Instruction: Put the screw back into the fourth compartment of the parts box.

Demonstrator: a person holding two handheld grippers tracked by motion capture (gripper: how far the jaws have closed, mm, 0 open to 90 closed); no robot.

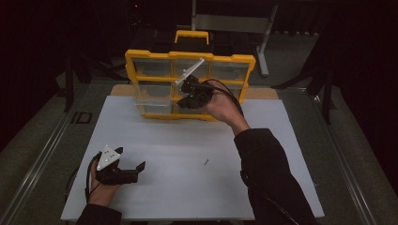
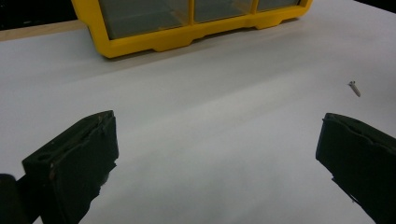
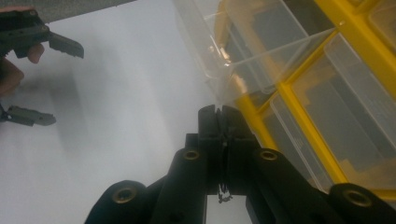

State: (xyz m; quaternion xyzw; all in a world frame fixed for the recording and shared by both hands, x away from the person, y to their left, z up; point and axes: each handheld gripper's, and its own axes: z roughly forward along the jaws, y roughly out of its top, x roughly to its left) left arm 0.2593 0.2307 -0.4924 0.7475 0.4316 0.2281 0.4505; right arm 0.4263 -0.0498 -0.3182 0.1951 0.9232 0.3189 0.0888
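The right gripper [image 3: 219,112] has its jaws pressed together on the edge of a clear plastic bin [image 3: 243,56], pinching its thin wall where the bin sticks out of the yellow organiser case [image 3: 355,42]; the case stands upright at the far edge of the white table [image 1: 187,187], with the bin drawn partway out of its middle row toward the person. The bin looks light, stiff and slick, and its thin transparent wall could crack or slip out under a hard squeeze, so a hold on the rim near a corner, where the wall is stiffest, seems the safest, with the pull kept straight along the slot. The left gripper [image 2: 217,154] rests low over the bare table with its jaws spread wide and nothing between them, well apart from the case. A small dark screw [image 2: 354,87] lies on the table off to that gripper's right, loose and easy to roll. The right gripper view gives the contact itself, jaw tips against the clear wall, and the left gripper [image 3: 44,81] far off with open jaws; the high view instead shows the whole layout, the right gripper [image 1: 185,89] raised against the case front [image 1: 190,56] and the screw [image 1: 206,162] between the two hands.
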